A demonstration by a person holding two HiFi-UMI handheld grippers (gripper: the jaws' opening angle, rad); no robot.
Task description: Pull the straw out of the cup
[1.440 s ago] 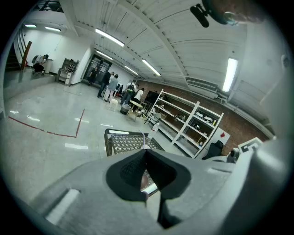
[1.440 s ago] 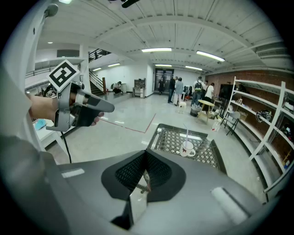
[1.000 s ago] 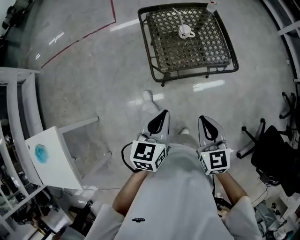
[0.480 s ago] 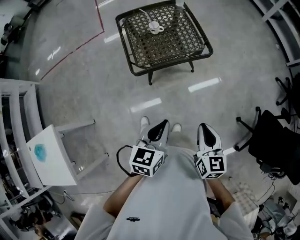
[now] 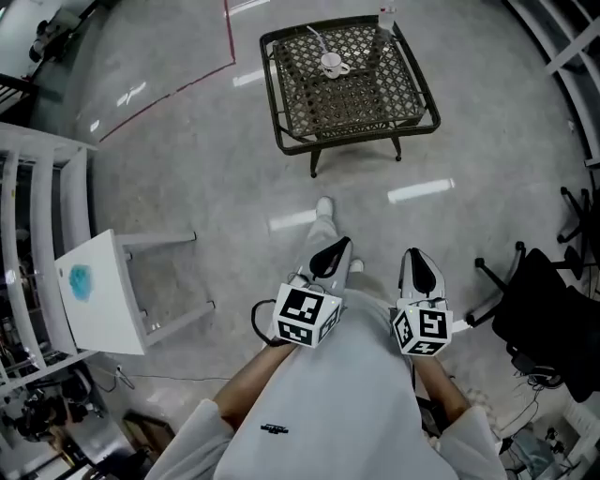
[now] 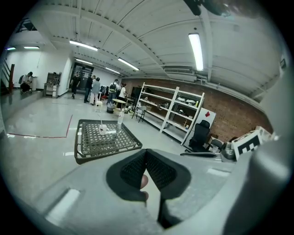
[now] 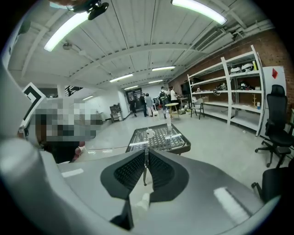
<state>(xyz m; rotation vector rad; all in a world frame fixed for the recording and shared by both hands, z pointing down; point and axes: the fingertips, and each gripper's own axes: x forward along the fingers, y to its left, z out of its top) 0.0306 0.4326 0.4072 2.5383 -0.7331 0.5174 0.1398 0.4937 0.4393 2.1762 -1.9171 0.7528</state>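
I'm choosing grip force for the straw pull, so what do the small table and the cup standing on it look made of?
Table: probably metal with a dark, matte painted finish, judging by the open lattice top and the thin tube frame and legs. Cup: white and smooth with a side handle, so likely glazed ceramic, though plastic can't be ruled out from this far away.

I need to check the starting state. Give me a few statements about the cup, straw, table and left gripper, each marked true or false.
1. The straw stands in the cup. True.
2. The cup sits on the floor. False: it sits on the mesh table.
3. A bottle also stands on the table. True.
4. The left gripper holds the straw. False: its jaws are shut on nothing, well short of the table.
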